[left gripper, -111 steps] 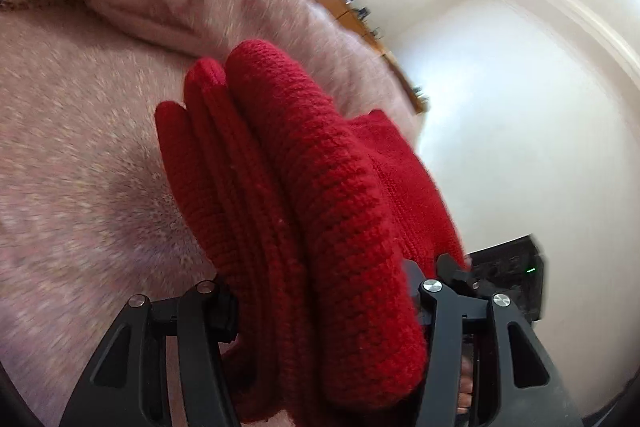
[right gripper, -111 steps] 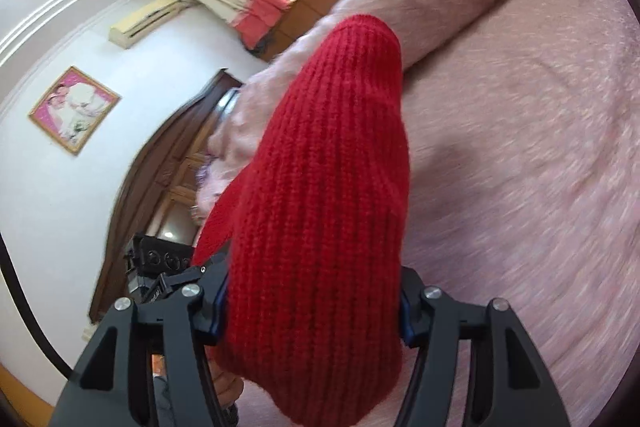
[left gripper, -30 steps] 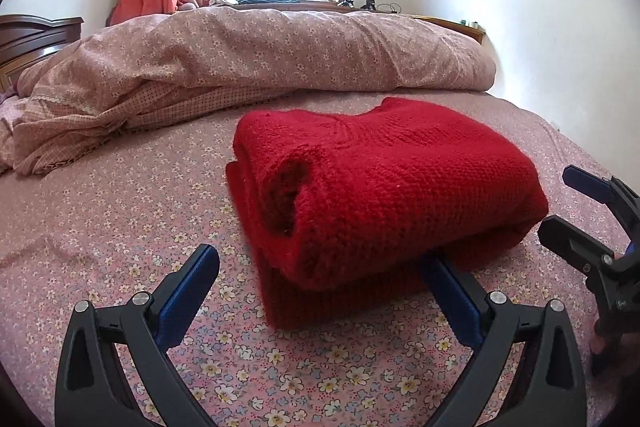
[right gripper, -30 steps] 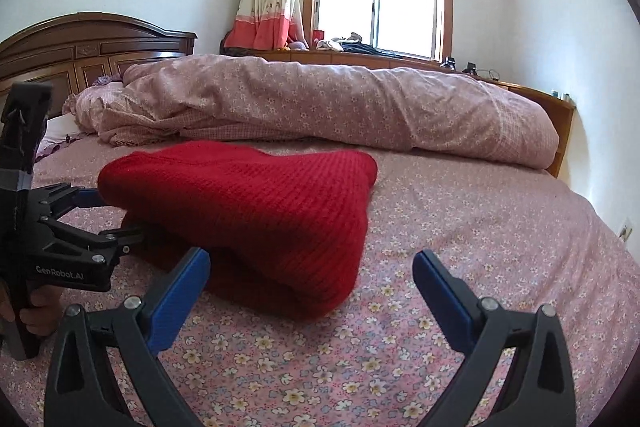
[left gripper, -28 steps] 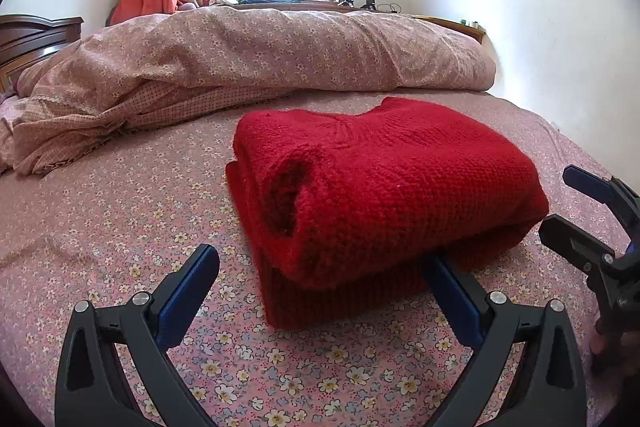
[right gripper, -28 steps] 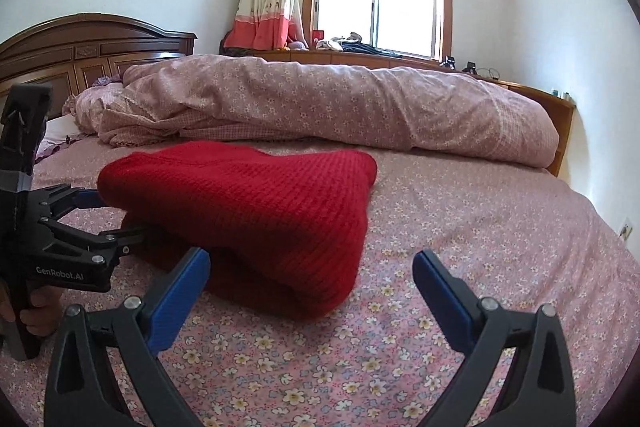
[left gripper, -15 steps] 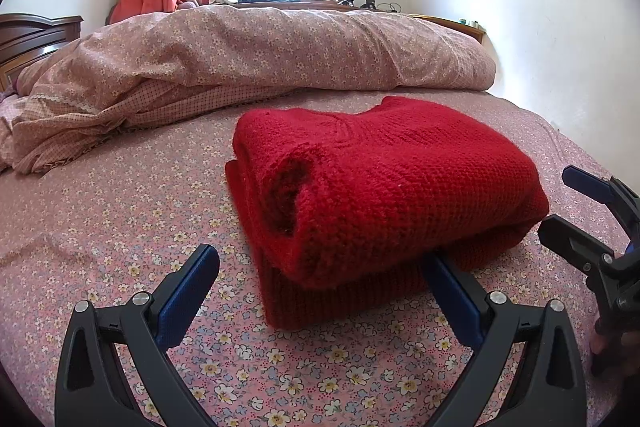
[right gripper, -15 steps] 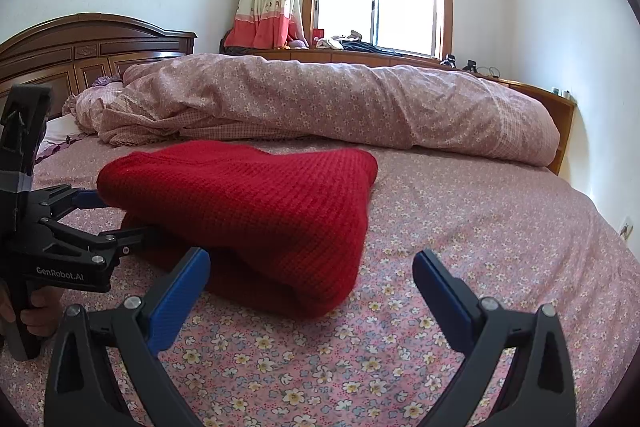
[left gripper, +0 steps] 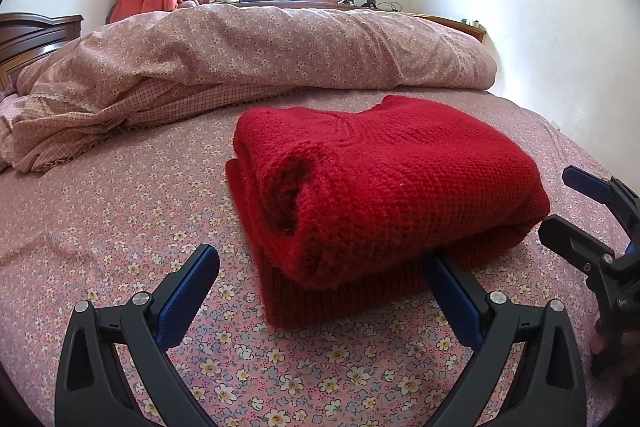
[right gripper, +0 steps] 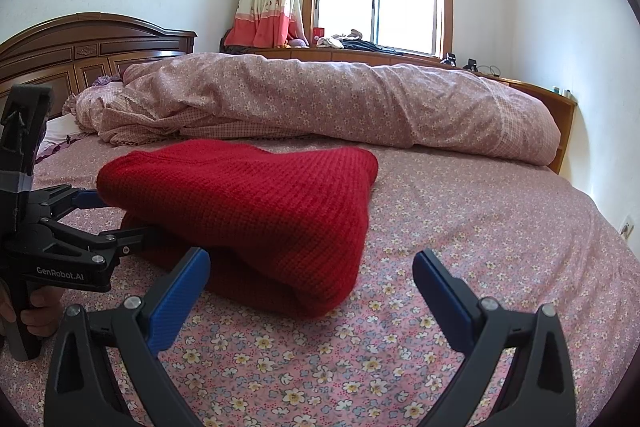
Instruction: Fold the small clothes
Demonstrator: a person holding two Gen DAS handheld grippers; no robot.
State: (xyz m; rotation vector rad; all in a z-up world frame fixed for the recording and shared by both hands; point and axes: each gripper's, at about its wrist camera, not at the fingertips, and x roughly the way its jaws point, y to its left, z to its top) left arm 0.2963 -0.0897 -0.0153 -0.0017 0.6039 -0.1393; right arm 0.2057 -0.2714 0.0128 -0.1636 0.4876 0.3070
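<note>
A red knitted sweater (left gripper: 380,179) lies folded in a thick bundle on the flowered bed sheet (left gripper: 100,227). My left gripper (left gripper: 320,287) stands open at the bundle's near end; its right blue pad (left gripper: 452,287) touches the lower edge, while the left pad sits apart on the sheet. In the right wrist view the sweater (right gripper: 248,203) rests just ahead of my open right gripper (right gripper: 310,267), which holds nothing. Each gripper also shows in the other's view: the right gripper (left gripper: 560,201) open beside the bundle, the left gripper (right gripper: 120,215) with one finger tucked under the sweater's edge.
A rolled pink flowered quilt (right gripper: 340,99) runs across the back of the bed. A dark wooden headboard (right gripper: 80,51) stands at the left, a white wall (left gripper: 540,7) at the right. A hand (right gripper: 36,311) grips the left gripper's handle.
Earlier both grippers were shut on the red sweater, held up in the air. Now it lies folded on the bed and both are open. Nothing has moved over the last second.
</note>
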